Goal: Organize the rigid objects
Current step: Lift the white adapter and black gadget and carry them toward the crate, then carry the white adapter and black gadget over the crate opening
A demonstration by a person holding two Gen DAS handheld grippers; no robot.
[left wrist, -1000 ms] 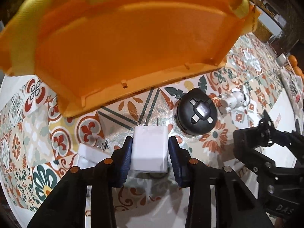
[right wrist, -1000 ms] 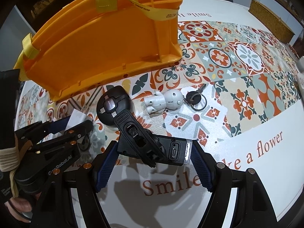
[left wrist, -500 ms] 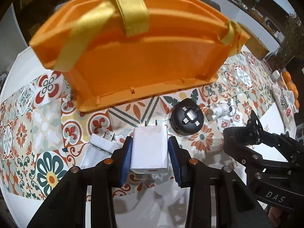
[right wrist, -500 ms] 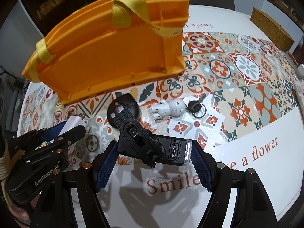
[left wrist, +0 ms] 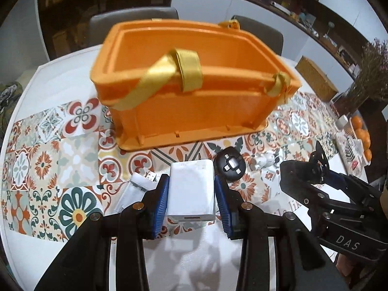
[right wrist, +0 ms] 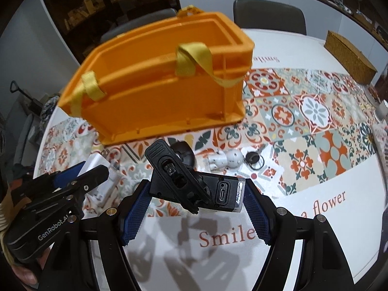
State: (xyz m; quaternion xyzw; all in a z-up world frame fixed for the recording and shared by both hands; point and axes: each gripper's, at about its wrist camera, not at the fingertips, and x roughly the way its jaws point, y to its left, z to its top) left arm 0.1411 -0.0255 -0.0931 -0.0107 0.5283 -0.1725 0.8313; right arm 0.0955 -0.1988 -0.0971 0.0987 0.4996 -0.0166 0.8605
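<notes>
Two claws each hold one thing, and both hang in the air in front of the big orange plastic basket with yellow strap handles. The basket stands open on the white surface with the patterned tile cloth, and I see nothing inside it from here.

This looks like the carrying step. The right claw is partly open and squeezes a black clip-on gadget with a charging port. The left claw is closed tight on a white square plug charger.

Next, I think each claw must go higher than the basket rim, move over the opening, then let go.

Small things wait on the surface: a black round puck, a white USB stick, a little white toy figure and a key on a ring.
</notes>
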